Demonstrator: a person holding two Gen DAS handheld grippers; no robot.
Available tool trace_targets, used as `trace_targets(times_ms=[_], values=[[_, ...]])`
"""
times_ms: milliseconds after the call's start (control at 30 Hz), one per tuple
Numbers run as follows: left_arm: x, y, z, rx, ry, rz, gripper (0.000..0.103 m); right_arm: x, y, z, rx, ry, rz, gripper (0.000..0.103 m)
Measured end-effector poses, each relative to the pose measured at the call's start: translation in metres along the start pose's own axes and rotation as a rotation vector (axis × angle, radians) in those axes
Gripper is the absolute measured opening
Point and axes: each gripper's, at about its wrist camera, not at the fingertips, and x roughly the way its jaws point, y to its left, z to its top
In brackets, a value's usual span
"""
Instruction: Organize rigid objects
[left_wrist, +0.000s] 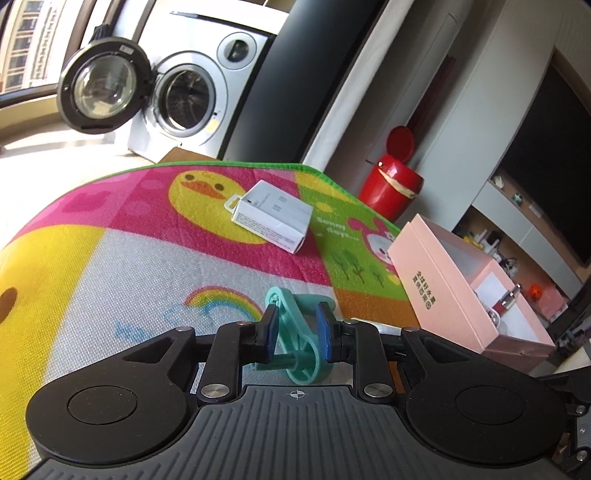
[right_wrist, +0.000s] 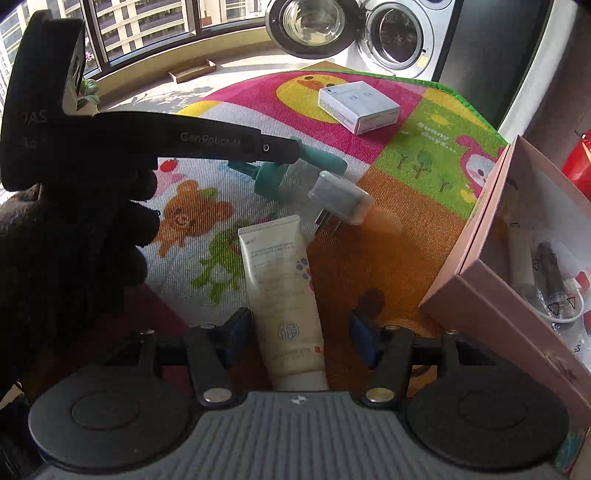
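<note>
My left gripper is shut on a teal plastic tool, its blue pads pressing both sides, just above the play mat. From the right wrist view that gripper reaches in from the left with the teal tool at its tip. My right gripper is open over a cream tube lying on the mat. The tube sits between the fingers, with a gap to the right pad. A small grey item with a clear cap lies blurred beyond the tube. A white carton rests farther back.
An open pink box holding several small items stands off the mat's right edge, also close on the right. A red bin and a washing machine with its door open stand behind. A gloved hand is at left.
</note>
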Motion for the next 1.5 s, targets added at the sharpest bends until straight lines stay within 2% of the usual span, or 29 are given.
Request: trace_targets(times_ms=[100, 267, 333, 400, 467, 533, 633, 667, 733, 800, 867, 933, 967, 1067, 1167, 1300, 1400, 1500], values=[[0.002, -0.010, -0.003, 0.077, 0.002, 0.056, 0.028, -0.017, -0.007, -0.023, 0.014, -0.019, -0.054, 0.038], [0.001, -0.024, -0.004, 0.180, 0.004, 0.113, 0.027, -0.030, -0.027, -0.059, 0.071, -0.072, -0.166, 0.039], [-0.002, -0.027, -0.007, 0.219, 0.015, 0.115, 0.026, -0.032, -0.033, -0.068, 0.097, -0.096, -0.191, 0.051], [-0.009, -0.029, -0.010, 0.257, 0.030, 0.119, 0.026, -0.034, -0.040, -0.076, 0.125, -0.120, -0.205, 0.073], [-0.018, -0.029, -0.012, 0.270, 0.046, 0.135, 0.026, -0.034, -0.044, -0.085, 0.155, -0.143, -0.212, 0.082], [-0.029, -0.027, -0.011, 0.256, 0.049, 0.133, 0.025, -0.035, -0.050, -0.094, 0.209, -0.170, -0.195, 0.086], [-0.039, -0.027, 0.000, 0.183, 0.076, 0.036, 0.025, -0.033, -0.059, -0.104, 0.306, -0.199, -0.170, 0.092], [-0.038, -0.027, 0.006, 0.128, 0.090, -0.014, 0.025, -0.031, -0.061, -0.107, 0.335, -0.209, -0.166, 0.096], [-0.033, -0.032, 0.015, 0.062, 0.100, -0.055, 0.025, -0.029, -0.061, -0.112, 0.347, -0.236, -0.174, 0.101], [-0.020, -0.043, 0.024, 0.048, 0.106, -0.033, 0.025, -0.030, -0.058, -0.114, 0.344, -0.244, -0.184, 0.101], [-0.007, -0.051, 0.031, 0.054, 0.109, 0.028, 0.025, -0.029, -0.057, -0.115, 0.347, -0.250, -0.184, 0.102], [0.008, -0.052, 0.034, 0.023, 0.141, 0.086, 0.025, -0.030, -0.058, -0.116, 0.353, -0.252, -0.179, 0.102], [0.016, -0.051, 0.034, -0.005, 0.170, 0.086, 0.025, -0.030, -0.058, -0.116, 0.355, -0.255, -0.177, 0.102], [0.025, -0.053, 0.028, -0.034, 0.210, 0.035, 0.026, -0.031, -0.059, -0.118, 0.365, -0.265, -0.167, 0.102], [0.026, -0.069, 0.020, 0.051, 0.210, 0.004, 0.029, -0.032, -0.061, -0.118, 0.375, -0.272, -0.156, 0.102], [0.018, -0.098, 0.008, 0.245, 0.198, -0.028, 0.029, -0.032, -0.060, -0.118, 0.376, -0.274, -0.154, 0.102], [0.004, -0.109, -0.001, 0.308, 0.204, -0.095, 0.029, -0.032, -0.060, -0.118, 0.375, -0.274, -0.155, 0.102], [-0.005, -0.114, -0.013, 0.311, 0.249, -0.184, 0.029, -0.032, -0.059, -0.118, 0.374, -0.273, -0.157, 0.103]])
